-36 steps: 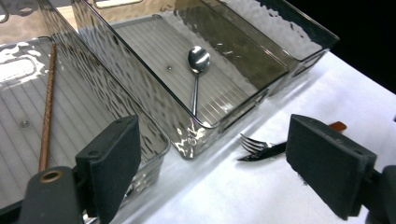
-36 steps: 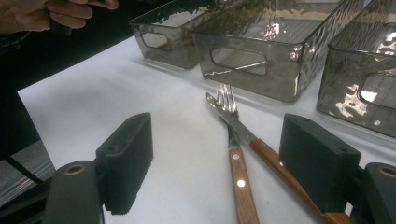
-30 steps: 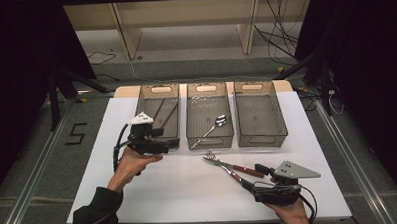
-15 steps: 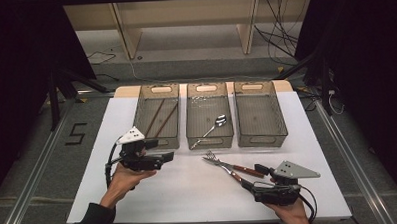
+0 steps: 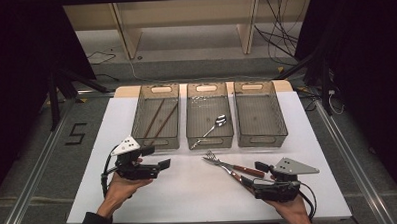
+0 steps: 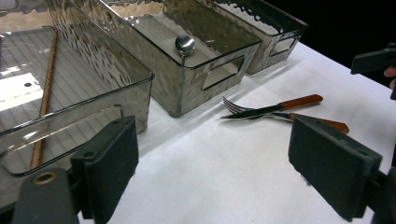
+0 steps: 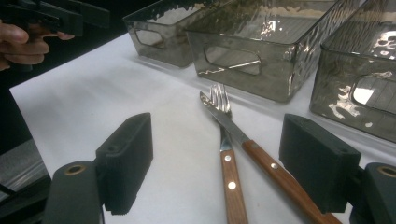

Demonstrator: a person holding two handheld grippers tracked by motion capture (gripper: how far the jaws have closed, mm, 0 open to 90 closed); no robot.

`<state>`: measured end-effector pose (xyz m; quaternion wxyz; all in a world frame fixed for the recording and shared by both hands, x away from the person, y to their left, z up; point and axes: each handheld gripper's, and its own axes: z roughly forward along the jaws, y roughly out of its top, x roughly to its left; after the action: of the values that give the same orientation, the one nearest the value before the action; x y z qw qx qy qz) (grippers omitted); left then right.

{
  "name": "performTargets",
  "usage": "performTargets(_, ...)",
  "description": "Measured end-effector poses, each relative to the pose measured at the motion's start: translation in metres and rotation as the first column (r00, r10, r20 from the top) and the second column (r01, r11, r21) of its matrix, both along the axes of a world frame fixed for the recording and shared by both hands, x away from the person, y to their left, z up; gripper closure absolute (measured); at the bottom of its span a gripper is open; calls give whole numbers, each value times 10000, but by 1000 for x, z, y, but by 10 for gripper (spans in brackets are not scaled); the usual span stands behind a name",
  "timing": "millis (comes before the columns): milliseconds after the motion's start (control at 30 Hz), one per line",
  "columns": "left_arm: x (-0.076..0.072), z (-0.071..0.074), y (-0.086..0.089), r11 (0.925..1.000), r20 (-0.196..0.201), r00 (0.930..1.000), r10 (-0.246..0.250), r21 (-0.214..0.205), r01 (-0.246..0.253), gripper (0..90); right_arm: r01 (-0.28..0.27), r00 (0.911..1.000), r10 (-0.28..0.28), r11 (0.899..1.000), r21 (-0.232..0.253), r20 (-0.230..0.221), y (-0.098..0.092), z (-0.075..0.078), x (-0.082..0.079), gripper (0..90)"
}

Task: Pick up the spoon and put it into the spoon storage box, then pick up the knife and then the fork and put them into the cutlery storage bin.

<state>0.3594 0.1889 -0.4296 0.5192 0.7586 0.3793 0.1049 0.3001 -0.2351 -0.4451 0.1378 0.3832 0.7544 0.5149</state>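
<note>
1. Jaws on the right gripper [image 5: 249, 183] stand wide apart with nothing pressed between them; in the right gripper view the wooden handles of the knife [image 7: 261, 156] and fork [image 7: 227, 154] run up between the two black pads, so the gripper looks lined up for a pick, though which handle it aims at I cannot tell.
2. Jaws on the left gripper [image 5: 161, 166] are also apart and empty, held over bare white tabletop [image 5: 189, 192] near the front of the left bin [image 5: 136, 119]. From there it leaves room around the cutlery for the other hand.
3. Knife and fork lie crossed on the tabletop, in front of the middle bin [image 5: 210, 140], blade over the fork's neck and tines pointing toward the bins. Because they touch, lifting one is likely to drag the other.
4. Three smoky clear bins sit in a row at the far side. Two brown chopsticks [image 5: 156, 118] lie in the left bin and a spoon [image 5: 214, 125] leans on the middle bin's front rim, so each bin seems to take one kind of utensil.
5. Judging by that, the right bin [image 5: 282, 119], which looks bare, is the probable home for the fork or the knife.
</note>
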Motion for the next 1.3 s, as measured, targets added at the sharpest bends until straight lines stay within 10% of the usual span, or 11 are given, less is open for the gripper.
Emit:
performTargets(767,-14,-6,8,9998,231,9996,155,106,-157,156,-544,9978,466,9827,-1773,-482,8,16,43,264)
performTargets(1133,-22,-11,14,9997,310,9993,231,-27,-230,154,-1298,9855,856,9365,-3258,-1466,13,18,71,288)
performTargets(1300,-25,-13,13,9998,285,9994,196,-25,-196,154,-2071,9646,1184,8931,-3993,-2356,21,11,81,318)
